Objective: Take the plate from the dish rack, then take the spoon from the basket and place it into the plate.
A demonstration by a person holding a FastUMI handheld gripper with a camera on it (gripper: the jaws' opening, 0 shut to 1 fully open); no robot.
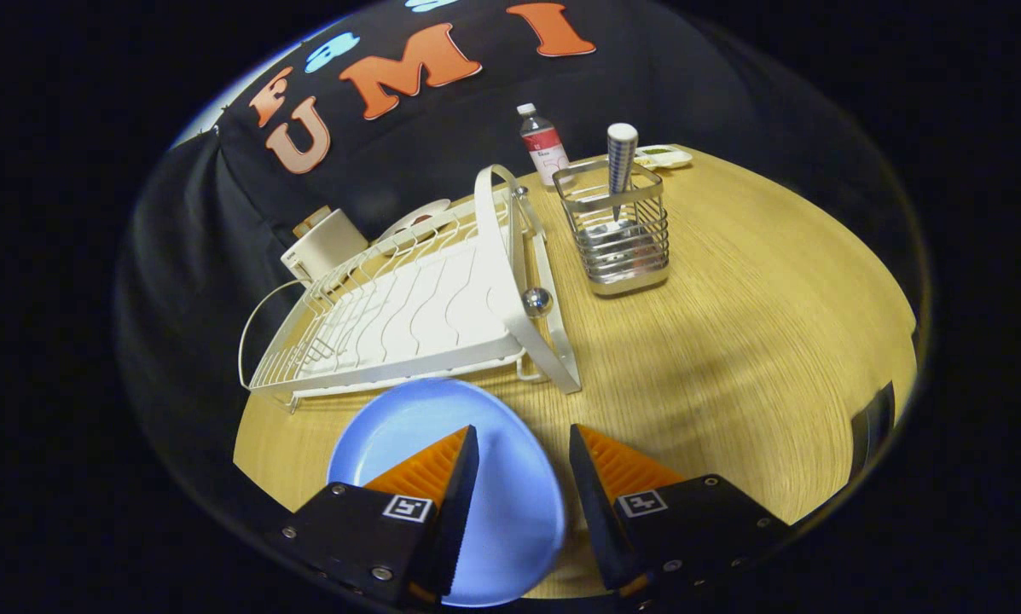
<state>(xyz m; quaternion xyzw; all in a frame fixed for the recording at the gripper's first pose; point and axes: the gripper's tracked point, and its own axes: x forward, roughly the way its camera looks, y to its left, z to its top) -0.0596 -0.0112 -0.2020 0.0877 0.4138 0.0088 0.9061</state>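
Note:
A light blue plate (416,435) lies flat on the wooden table, in front of the white wire dish rack (408,311). My gripper (523,439) hovers over the plate's right part, open, with nothing between its fingers; one finger is over the plate, the other just past its right rim. Beyond the fingers to the right stands a metal wire basket (619,239). A spoon (621,166) stands upright in it, its striped handle sticking out of the top.
A small bottle with a white cap (544,145) stands behind the basket. A white container (324,243) sits behind the rack at the table's far edge, and a small dish (664,156) lies at the back. Bare table (757,341) stretches right of the basket.

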